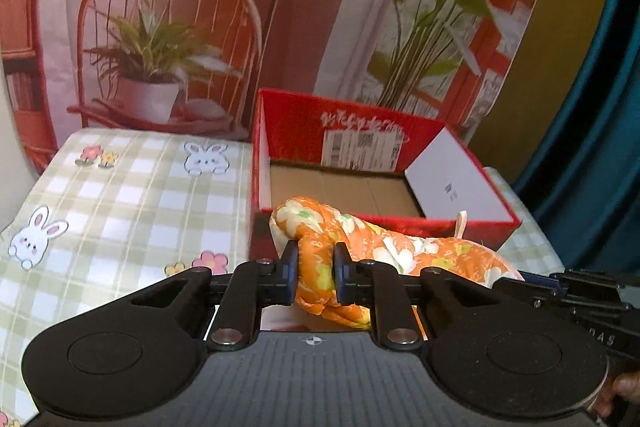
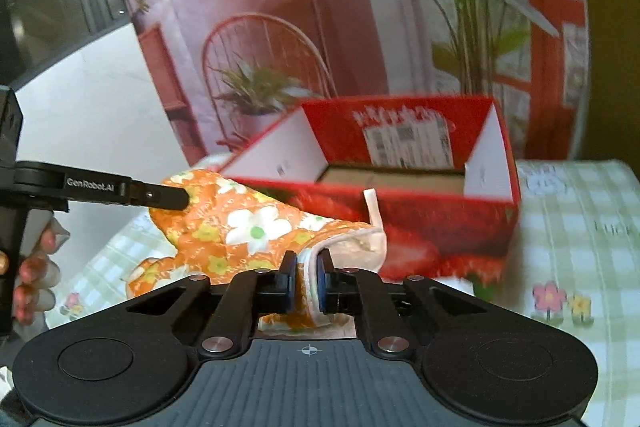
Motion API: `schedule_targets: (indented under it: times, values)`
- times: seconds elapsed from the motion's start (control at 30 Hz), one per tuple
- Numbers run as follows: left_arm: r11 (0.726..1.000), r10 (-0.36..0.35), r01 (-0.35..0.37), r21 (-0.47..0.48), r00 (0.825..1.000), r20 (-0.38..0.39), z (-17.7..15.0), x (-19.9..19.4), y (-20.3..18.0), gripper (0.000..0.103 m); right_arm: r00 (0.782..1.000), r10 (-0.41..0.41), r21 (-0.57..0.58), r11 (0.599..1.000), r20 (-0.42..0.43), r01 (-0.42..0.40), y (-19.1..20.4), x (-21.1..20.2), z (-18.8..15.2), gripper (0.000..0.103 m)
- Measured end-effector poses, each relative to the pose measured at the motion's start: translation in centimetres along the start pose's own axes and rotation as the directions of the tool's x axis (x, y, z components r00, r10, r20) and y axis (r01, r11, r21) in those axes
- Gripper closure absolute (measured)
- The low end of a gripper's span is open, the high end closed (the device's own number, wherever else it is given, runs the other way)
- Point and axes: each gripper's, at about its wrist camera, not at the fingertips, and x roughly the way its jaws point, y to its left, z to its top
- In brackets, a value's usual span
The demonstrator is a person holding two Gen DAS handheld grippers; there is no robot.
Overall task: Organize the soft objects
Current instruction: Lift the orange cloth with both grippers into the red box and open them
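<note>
While a green-and-white checked tablecloth [image 1: 120,195] printed with rabbits and flowers covers the table, a backdrop [image 1: 200,7] picturing a red chair, a lamp and potted plants hangs behind it, with a teal curtain [image 1: 592,147] off to the right of the left gripper [image 1: 314,273]. Straight ahead of both grippers stands an open red cardboard box [image 1: 360,131] with strawberry print on its front wall; its brown floor shows bare and a shipping label sticks to the inside of its far wall. The orange floral oven mitt [image 1: 384,247] hangs just in front of the box's near wall, lifted off the cloth. The left gripper is clamped on a bunched end of the mitt, and the right gripper [image 2: 306,277] pinches the mitt's pale hemmed edge. To the right of the box, the cloth reaches the table's edge.
</note>
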Motion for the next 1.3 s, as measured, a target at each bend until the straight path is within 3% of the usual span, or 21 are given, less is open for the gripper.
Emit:
schedule_targets:
  times: [0.57, 0.8, 0.93, 1.07, 1.3]
  values:
    - [0.999, -0.035, 0.034, 0.009, 0.988, 0.153, 5.9, 0.4, -0.5, 0.085, 0.995, 0.045, -0.048, 0.998, 0.085, -0.041, -0.1, -0.7, 7.8, 0.096]
    - [1.0, -0.014, 0.011, 0.022, 0.984, 0.176, 8.7, 4.6, -0.6, 0.085, 0.997, -0.002, -0.078, 0.997, 0.081, 0.009, -1.7, 2.1, 10.3, 0.096]
    - [0.999, 0.021, -0.026, 0.027, 0.989, 0.146, 9.7, 9.8, -0.7, 0.085, 0.996, -0.076, -0.097, 0.992, 0.038, 0.079, -3.6, 6.5, 11.4, 0.096]
    - [0.998, 0.052, -0.054, 0.028, 0.997, 0.057, 9.7, 14.1, -0.8, 0.085, 0.989, -0.139, -0.095, 0.986, -0.041, 0.134, -5.5, 11.0, 11.4, 0.096]
    - [0.995, 0.072, -0.069, 0.072, 0.997, -0.036, 8.8, 17.0, -1.5, 0.085, 0.966, -0.2, -0.072, 0.979, -0.162, 0.191, -7.2, 15.4, 9.8, 0.096]
